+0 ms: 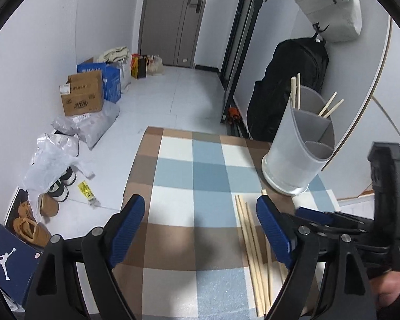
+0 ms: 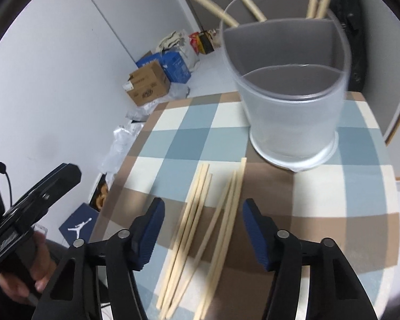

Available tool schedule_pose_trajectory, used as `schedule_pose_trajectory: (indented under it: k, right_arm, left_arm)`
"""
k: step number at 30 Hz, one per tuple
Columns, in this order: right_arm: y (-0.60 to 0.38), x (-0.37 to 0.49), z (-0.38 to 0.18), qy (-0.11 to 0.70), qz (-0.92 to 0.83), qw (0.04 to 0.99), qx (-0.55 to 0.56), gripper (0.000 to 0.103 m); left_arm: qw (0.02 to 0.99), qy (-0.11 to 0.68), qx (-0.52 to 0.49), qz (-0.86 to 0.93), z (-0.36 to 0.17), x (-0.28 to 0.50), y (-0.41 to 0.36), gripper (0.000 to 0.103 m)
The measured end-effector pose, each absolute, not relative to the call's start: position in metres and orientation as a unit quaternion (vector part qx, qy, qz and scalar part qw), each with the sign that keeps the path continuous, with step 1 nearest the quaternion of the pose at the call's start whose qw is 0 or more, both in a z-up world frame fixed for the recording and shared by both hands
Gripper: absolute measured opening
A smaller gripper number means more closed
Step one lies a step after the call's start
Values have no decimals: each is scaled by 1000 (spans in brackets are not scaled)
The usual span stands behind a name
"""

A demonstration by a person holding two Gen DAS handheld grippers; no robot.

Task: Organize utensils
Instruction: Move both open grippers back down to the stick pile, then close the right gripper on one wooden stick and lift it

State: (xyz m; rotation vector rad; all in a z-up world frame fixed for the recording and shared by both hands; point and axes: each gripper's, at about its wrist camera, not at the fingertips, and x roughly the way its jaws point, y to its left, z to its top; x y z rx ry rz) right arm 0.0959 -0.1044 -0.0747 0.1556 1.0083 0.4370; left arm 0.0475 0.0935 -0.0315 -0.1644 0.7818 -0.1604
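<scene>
We are hovering the right gripper (image 2: 203,229), jaws apart, gripping nothing, over loose chopsticks (image 2: 200,226) | left gripper (image 1: 200,229) gaping, empty | holder (image 2: 288,85) standing near the checked cloth's (image 2: 173,138) far edge

Both tongs (image 1: 200,222) (image 2: 204,225) agape, empty

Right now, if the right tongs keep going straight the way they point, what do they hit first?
Most likely the loose chopsticks on the checked cloth, lying between the open right tongs; depth is unclear.
</scene>
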Motion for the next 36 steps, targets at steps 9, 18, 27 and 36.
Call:
schedule_pose_trajectory:
  k: [9,18,27,36]
  right_arm:
    - [-68,123,-94,501,191,843,-35,24]
    - [-53,135,-107,517,180,831,-98,21]
    - [-34,134,-110,519,190,824,-127,19]
    - [-50,138,-111,523,191,828,-71,4]
  left_arm:
    - [910,392,-121,-69,-35,52,112,82]
    - [895,405,-178,-63,-38,59,129,82]
    - [889,409,-196,-63,-38,60,134,82]
    - [885,416,-201,-58,-41,62,137,82]
